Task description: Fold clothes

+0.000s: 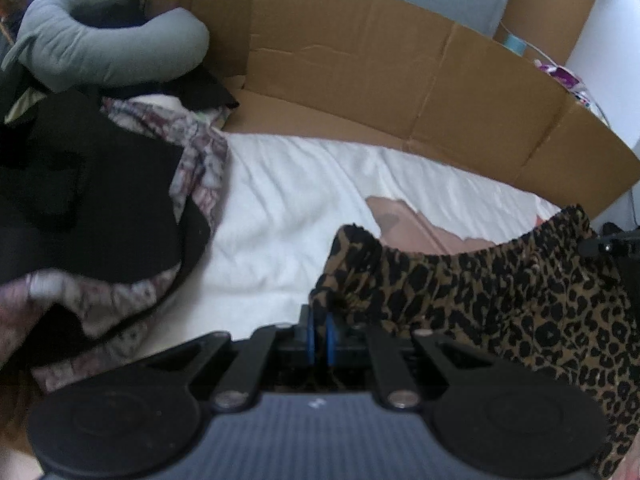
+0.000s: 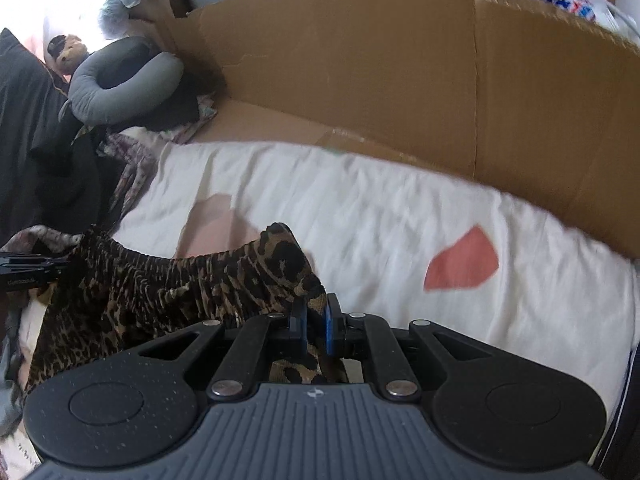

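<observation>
- One leopard-print garment (image 1: 500, 292) is hanging stretched above the white bed (image 1: 296, 208).
- Two grippers are clenching its waistband: left gripper (image 1: 319, 316), right gripper (image 2: 315, 312).

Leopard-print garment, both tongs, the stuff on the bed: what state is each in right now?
Leopard-print garment: held up, waistband stretched between the two tongs, above the bed.
Left tongs: shut on one waistband corner.
Right tongs: shut on the other corner.
White sheet: wrinkled, torn patches showing pink underneath.
Clothes pile: heaped, unfolded.
Grey pillow: curled atop the pile's far end.
Cardboard: standing along the bed's far edge.
</observation>
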Demonstrator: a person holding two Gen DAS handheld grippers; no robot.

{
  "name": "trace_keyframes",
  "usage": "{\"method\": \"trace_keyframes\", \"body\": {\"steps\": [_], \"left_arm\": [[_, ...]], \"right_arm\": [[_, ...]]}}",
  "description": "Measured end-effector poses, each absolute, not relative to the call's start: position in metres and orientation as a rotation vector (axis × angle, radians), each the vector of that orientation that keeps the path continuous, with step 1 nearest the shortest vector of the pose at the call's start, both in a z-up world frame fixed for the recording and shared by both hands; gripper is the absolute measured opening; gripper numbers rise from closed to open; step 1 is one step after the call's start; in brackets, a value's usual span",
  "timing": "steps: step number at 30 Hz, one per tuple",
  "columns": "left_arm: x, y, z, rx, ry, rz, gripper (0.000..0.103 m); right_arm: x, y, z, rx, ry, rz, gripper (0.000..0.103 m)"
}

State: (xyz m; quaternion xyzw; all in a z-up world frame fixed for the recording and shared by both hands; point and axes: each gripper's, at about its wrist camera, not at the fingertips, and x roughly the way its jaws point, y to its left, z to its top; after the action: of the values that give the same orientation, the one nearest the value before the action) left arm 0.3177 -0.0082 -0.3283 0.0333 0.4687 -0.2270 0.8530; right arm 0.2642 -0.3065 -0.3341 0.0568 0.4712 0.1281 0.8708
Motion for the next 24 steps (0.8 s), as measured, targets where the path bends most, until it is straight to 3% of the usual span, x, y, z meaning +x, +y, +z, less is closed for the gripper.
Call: {"method": "trace_keyframes", "body": {"steps": [15, 24], "left_arm": [[0.38, -0.024, -0.328, 0.104, 0.973, -0.393, 0.006], [0.417, -0.031, -0.356, 0.128, 1.032, -0.326, 0.006]], "right_arm": [[0.35, -0.289, -0.333, 0.04, 1.013, 0.267, 0.006], [0.397, -0.272, -0.371, -0.011, 1.095, 0.222, 0.006]]}}
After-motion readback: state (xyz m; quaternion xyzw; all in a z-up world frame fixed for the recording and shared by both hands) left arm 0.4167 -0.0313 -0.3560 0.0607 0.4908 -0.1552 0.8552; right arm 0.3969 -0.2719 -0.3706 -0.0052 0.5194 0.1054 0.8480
